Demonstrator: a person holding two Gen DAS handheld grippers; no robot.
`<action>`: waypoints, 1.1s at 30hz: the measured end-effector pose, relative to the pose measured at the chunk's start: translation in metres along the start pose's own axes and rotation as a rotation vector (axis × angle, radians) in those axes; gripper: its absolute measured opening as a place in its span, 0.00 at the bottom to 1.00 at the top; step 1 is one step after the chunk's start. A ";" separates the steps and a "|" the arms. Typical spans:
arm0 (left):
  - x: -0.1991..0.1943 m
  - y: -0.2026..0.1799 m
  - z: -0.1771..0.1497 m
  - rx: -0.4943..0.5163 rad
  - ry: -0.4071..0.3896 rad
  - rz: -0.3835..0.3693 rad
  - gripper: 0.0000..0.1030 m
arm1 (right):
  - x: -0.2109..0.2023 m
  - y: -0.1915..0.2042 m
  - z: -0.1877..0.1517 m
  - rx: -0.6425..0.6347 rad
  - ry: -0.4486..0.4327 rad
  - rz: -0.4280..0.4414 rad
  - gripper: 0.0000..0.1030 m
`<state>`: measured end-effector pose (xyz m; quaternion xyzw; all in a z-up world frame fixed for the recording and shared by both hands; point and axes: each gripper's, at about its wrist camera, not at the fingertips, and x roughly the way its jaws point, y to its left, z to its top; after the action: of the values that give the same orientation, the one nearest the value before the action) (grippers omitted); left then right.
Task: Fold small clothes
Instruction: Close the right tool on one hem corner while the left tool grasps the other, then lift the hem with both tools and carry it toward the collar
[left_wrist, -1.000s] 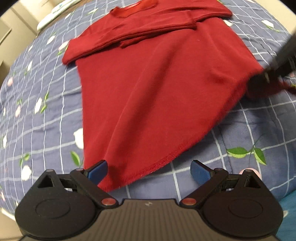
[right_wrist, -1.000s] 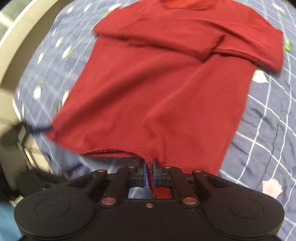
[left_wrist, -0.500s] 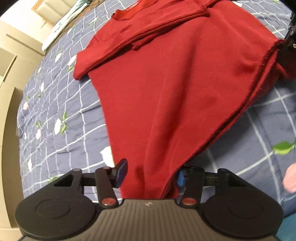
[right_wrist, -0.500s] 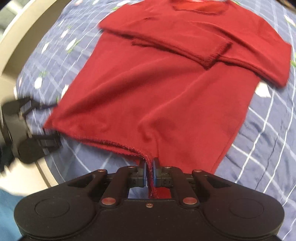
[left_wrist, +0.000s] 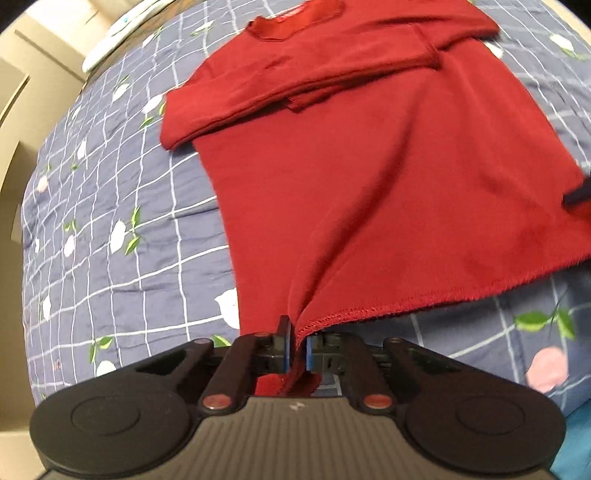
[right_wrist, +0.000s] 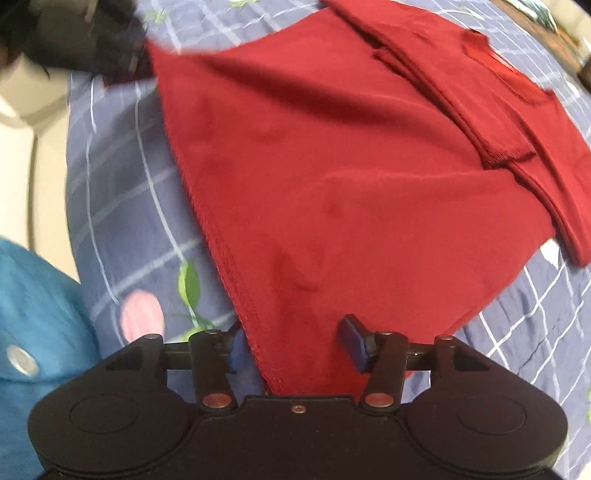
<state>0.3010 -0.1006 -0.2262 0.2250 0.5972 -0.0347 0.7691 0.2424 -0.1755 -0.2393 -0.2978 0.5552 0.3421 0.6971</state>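
Observation:
A dark red long-sleeved shirt (left_wrist: 388, 177) lies on a blue-grey checked quilt (left_wrist: 122, 206), its sleeves folded across the chest. My left gripper (left_wrist: 297, 350) is shut on the near hem corner and lifts it into a ridge. In the right wrist view the same shirt (right_wrist: 351, 177) runs between the blue pads (right_wrist: 354, 343) of my right gripper (right_wrist: 295, 347), which is open around the other hem corner. The left gripper (right_wrist: 92, 40) shows as a dark blur at the top left, on the far hem corner. A dark bit of the right gripper (left_wrist: 576, 195) shows at the right edge.
The quilt (right_wrist: 122, 192) has white lines and flower prints. Blue cloth with a metal snap (right_wrist: 33, 325) sits at the lower left of the right wrist view. Beige furniture (left_wrist: 22, 110) borders the bed on the left, and a white item (left_wrist: 110, 40) lies by the far edge.
My left gripper went from open to shut on the hem corner. My right gripper, shut on the hem before, now stands open with the cloth between its fingers, and its view has swung round.

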 end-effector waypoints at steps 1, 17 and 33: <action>-0.002 0.002 0.002 -0.008 0.001 -0.005 0.07 | 0.004 0.004 -0.001 -0.023 0.008 -0.026 0.53; -0.002 -0.045 -0.030 0.354 -0.080 0.119 0.04 | -0.049 0.016 -0.021 -0.064 -0.042 -0.194 0.04; -0.053 -0.054 -0.123 0.473 -0.242 0.148 0.03 | -0.091 0.115 -0.061 0.027 -0.003 -0.219 0.04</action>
<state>0.1576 -0.1125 -0.2161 0.4358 0.4583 -0.1435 0.7612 0.1010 -0.1700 -0.1666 -0.3468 0.5227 0.2568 0.7353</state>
